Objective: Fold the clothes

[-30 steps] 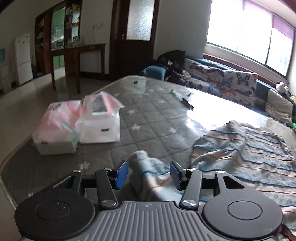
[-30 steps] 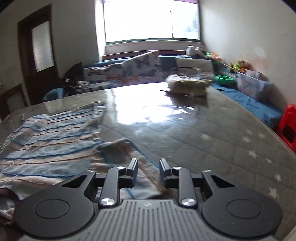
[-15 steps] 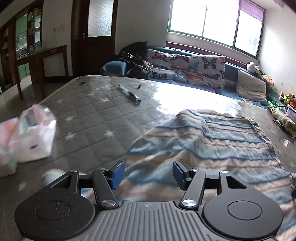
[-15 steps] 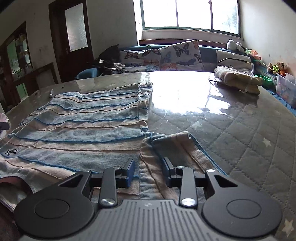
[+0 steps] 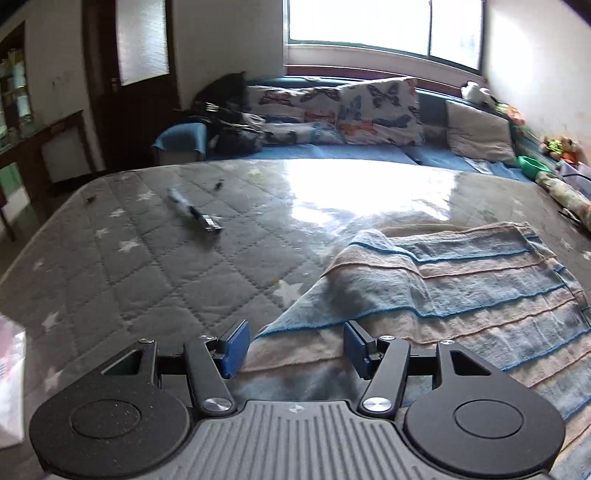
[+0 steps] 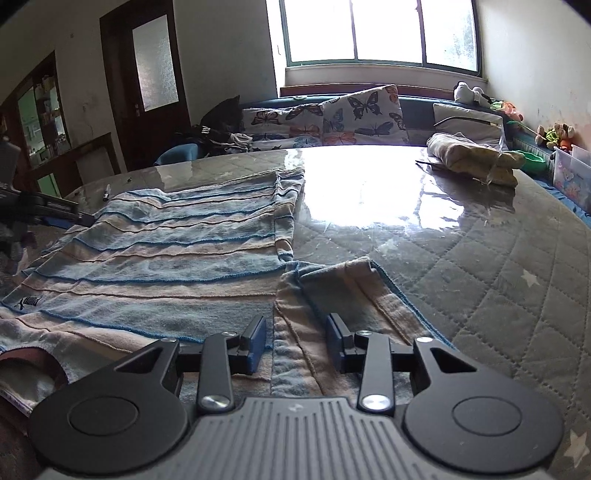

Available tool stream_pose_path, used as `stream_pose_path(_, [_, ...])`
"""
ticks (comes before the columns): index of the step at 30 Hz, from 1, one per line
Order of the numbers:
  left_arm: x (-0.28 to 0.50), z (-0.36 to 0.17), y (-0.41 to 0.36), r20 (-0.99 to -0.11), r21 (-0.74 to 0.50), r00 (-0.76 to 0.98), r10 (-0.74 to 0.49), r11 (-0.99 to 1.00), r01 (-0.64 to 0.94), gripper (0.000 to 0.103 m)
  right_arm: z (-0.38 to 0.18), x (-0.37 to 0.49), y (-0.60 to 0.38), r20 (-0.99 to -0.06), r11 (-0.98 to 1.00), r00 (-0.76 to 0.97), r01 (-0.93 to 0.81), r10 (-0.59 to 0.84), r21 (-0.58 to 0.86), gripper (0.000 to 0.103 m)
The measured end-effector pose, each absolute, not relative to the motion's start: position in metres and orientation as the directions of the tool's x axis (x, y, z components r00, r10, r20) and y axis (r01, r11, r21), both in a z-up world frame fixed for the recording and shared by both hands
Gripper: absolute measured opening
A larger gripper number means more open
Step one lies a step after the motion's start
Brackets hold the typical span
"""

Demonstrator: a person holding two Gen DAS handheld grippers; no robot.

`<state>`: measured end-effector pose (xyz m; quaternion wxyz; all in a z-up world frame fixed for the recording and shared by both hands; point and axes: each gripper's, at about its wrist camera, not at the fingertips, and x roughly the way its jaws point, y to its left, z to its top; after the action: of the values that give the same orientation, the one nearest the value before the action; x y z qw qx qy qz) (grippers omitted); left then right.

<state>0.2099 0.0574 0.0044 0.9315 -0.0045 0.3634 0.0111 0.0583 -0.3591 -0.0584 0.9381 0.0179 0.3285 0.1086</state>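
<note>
- Terry-like striped cloth, in bands of pale blue and beige edged with thin raised blue seams, makes up the garment; it lies spread flat over the left and middle of the right wrist view, on a grey quilted mattress.
- The mattress is stitched in diamond squares with small white stars and seems covered by a glossy clear film that mirrors the window in the upper middle of the frame.
- A small dark logo sits on the garment at the left edge of that view.
- One sleeve is folded, reaching from lower centre up towards the middle.
- The right gripper, black with blue pads, sits at the bottom centre; its jaws are opening, the sleeve cloth lies between them, and the pads are clear of it.
- The left gripper hangs at the bottom centre of its own view, fingers released and apart, over the garment's blue-edged hem, which rises in a soft ridge at centre right.
- A dark pen-shaped object lies on the mattress at upper left.
- Butterfly-print cushions line the blue bench under the window.
</note>
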Motion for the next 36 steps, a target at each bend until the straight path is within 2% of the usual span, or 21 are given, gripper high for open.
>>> stream_pose_path(2, [0.213, 0.003, 0.059, -0.681, -0.028, 0.732, -0.014, 1.0, -0.007, 0.045, -0.059, 0.058, -0.356, -0.611, 0.975, 0.762, -0.203, 0.216, 0.092, 0.045])
stream_pose_path(3, [0.214, 0.002, 0.06, -0.683, -0.041, 0.73, -0.03, 0.999, 0.002, 0.041, -0.059, 0.057, -0.353, -0.61, 0.975, 0.763, -0.207, 0.212, 0.08, 0.045])
stream_pose_path(4, [0.212, 0.003, 0.06, -0.678, -0.05, 0.734, -0.046, 0.999, 0.016, 0.025, -0.06, 0.057, -0.352, -0.61, 0.975, 0.765, -0.21, 0.207, 0.067, 0.045])
stream_pose_path(5, [0.21, 0.003, 0.06, -0.673, -0.059, 0.737, -0.062, 0.998, 0.03, 0.014, -0.06, 0.057, -0.351, -0.609, 0.975, 0.766, -0.211, 0.205, 0.063, 0.046])
stream_pose_path(7, [0.204, 0.006, 0.06, -0.661, -0.077, 0.746, -0.088, 0.996, 0.05, 0.008, -0.06, 0.056, -0.35, -0.607, 0.975, 0.767, -0.213, 0.206, 0.063, 0.046])
stream_pose_path(10, [0.186, 0.017, 0.049, -0.617, -0.083, 0.777, -0.128, 0.992, 0.098, 0.007, -0.06, 0.055, -0.35, -0.605, 0.975, 0.769, -0.211, 0.207, 0.065, 0.046])
stream_pose_path(16, [0.145, 0.026, 0.004, -0.565, -0.046, 0.78, -0.267, 0.955, 0.294, 0.007, -0.06, 0.054, -0.35, -0.605, 0.976, 0.77, -0.207, 0.203, 0.064, 0.046])
stream_pose_path(21, [0.138, 0.008, -0.03, -0.626, -0.059, 0.696, -0.353, 0.911, 0.409, 0.01, -0.059, 0.055, -0.351, -0.604, 0.976, 0.77, -0.206, 0.205, 0.068, 0.046])
stream_pose_path(23, [0.134, 0.011, -0.033, -0.617, -0.054, 0.698, -0.363, 0.905, 0.423, 0.01, -0.059, 0.055, -0.351, -0.604, 0.976, 0.77, -0.206, 0.205, 0.069, 0.046])
stream_pose_path(25, [0.132, 0.019, -0.031, -0.594, -0.056, 0.717, -0.365, 0.908, 0.416, 0.014, -0.059, 0.055, -0.351, -0.603, 0.976, 0.77, -0.206, 0.206, 0.071, 0.046])
stream_pose_path(27, [0.135, 0.028, -0.021, -0.569, -0.057, 0.754, -0.33, 0.93, 0.363, 0.026, -0.059, 0.055, -0.351, -0.602, 0.976, 0.771, -0.205, 0.207, 0.073, 0.046])
stream_pose_path(28, [0.138, 0.032, -0.015, -0.558, -0.06, 0.772, -0.303, 0.943, 0.327, 0.039, -0.059, 0.055, -0.351, -0.602, 0.976, 0.771, -0.205, 0.208, 0.074, 0.046])
stream_pose_path(29, [0.142, 0.035, -0.009, -0.548, -0.063, 0.79, -0.276, 0.955, 0.29, 0.048, -0.06, 0.054, -0.351, -0.602, 0.976, 0.771, -0.204, 0.208, 0.075, 0.046])
stream_pose_path(32, [0.161, 0.036, 0.006, -0.57, -0.082, 0.798, -0.196, 0.98, 0.182, 0.049, -0.06, 0.054, -0.351, -0.6, 0.976, 0.772, -0.203, 0.207, 0.076, 0.047])
stream_pose_path(36, [0.186, 0.012, 0.011, -0.666, -0.134, 0.719, -0.199, 0.98, 0.147, 0.05, -0.06, 0.054, -0.351, -0.6, 0.976, 0.773, -0.202, 0.208, 0.077, 0.047])
